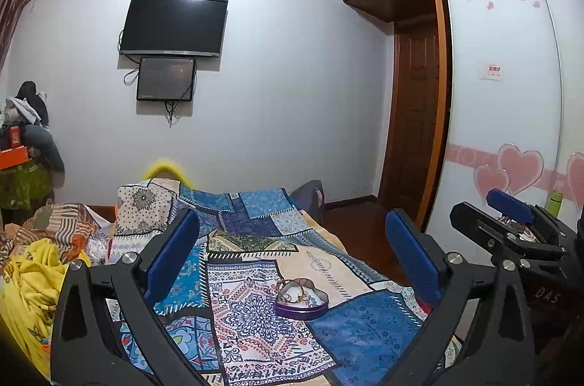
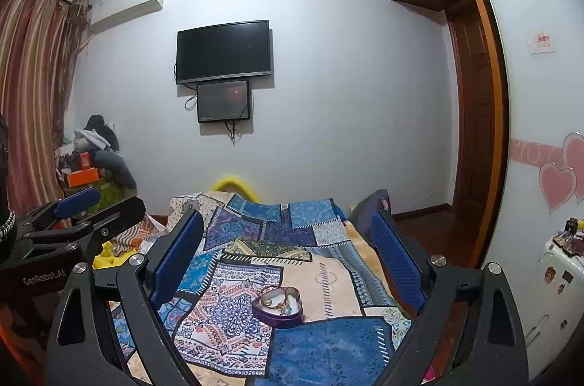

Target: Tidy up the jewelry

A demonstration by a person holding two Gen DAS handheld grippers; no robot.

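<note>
A purple heart-shaped tin [image 1: 290, 310] [image 2: 272, 318] sits open on the patchwork bedspread [image 1: 255, 338] [image 2: 328, 342]. Inside it lie tangled gold-coloured jewelry pieces [image 1: 300, 293] [image 2: 277, 302]. My left gripper [image 1: 294, 258] hovers above and short of the tin, open, with nothing between its blue pads [image 1: 175, 254]. To its right, my right gripper [image 2: 288, 258] [image 1: 487, 209] is held at about the same height and is open too. From the right wrist view, the left gripper [image 2: 98, 203] shows at the left edge.
The bed runs away toward a white wall with a TV [image 1: 174, 25]. Rumpled yellow bedding [image 1: 33, 280] lies left of it. On the right are wooden floor, a brown door [image 1: 416, 115] and a wardrobe with heart stickers [image 1: 503, 130]. A small white fridge [image 2: 547, 294] stands far right.
</note>
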